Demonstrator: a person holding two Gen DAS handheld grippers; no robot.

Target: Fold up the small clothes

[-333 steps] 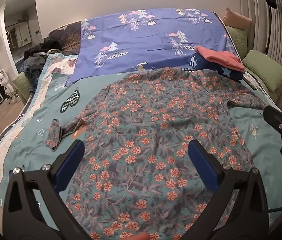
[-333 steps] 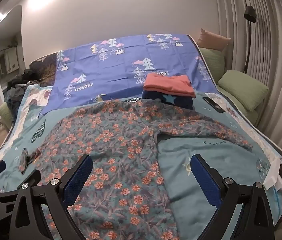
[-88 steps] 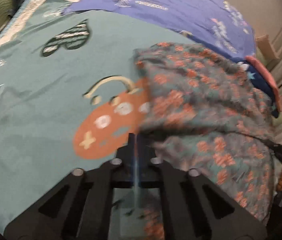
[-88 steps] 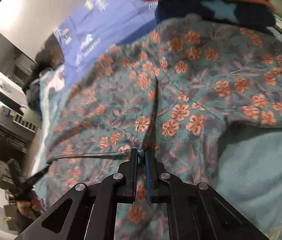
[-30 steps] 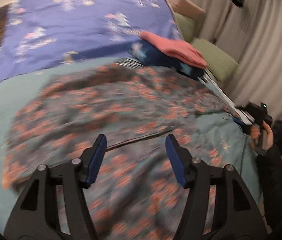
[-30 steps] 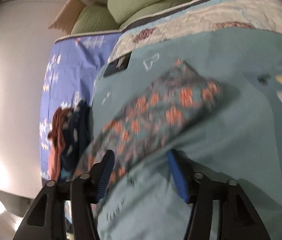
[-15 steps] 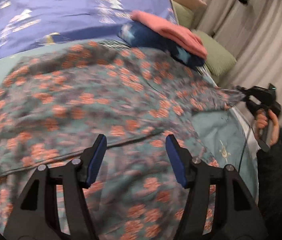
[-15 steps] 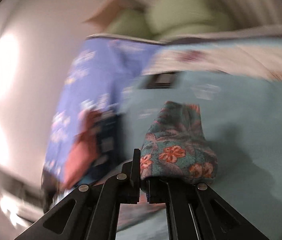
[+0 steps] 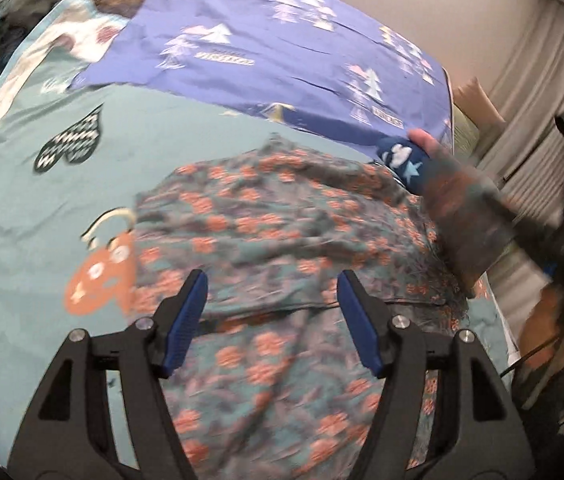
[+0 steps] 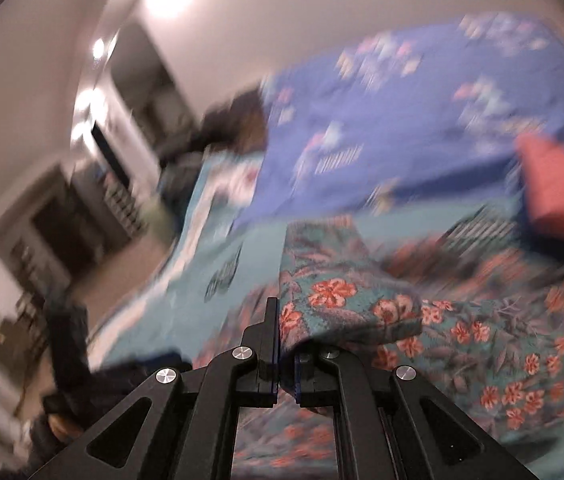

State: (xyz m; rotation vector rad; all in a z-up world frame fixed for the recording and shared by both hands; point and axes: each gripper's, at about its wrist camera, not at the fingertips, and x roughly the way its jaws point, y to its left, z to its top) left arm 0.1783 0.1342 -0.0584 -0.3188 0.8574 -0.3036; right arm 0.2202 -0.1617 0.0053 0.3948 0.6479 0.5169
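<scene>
A teal garment with orange flowers [image 9: 282, 240] lies spread on the bed. My left gripper [image 9: 272, 312] hovers over its middle; its jaws are opening and nothing is between them. My right gripper [image 10: 286, 344] is shut on the garment's sleeve [image 10: 341, 300], which hangs lifted over the garment's body. In the left wrist view that raised sleeve [image 9: 465, 216] is a blur at the right, with the other gripper's dark body behind it.
A teal quilt [image 9: 42, 208] covers the bed, and a purple sheet with tree prints [image 9: 274, 56] lies farther back. A folded stack, navy with stars [image 9: 401, 160] under a coral piece [image 10: 561, 188], sits beside the garment. Green pillows and curtains are at the right.
My right gripper closed on the sleeve end, rose and swung with it over the garment. My left gripper slid left across the garment and rolled, its jaws widening a little.
</scene>
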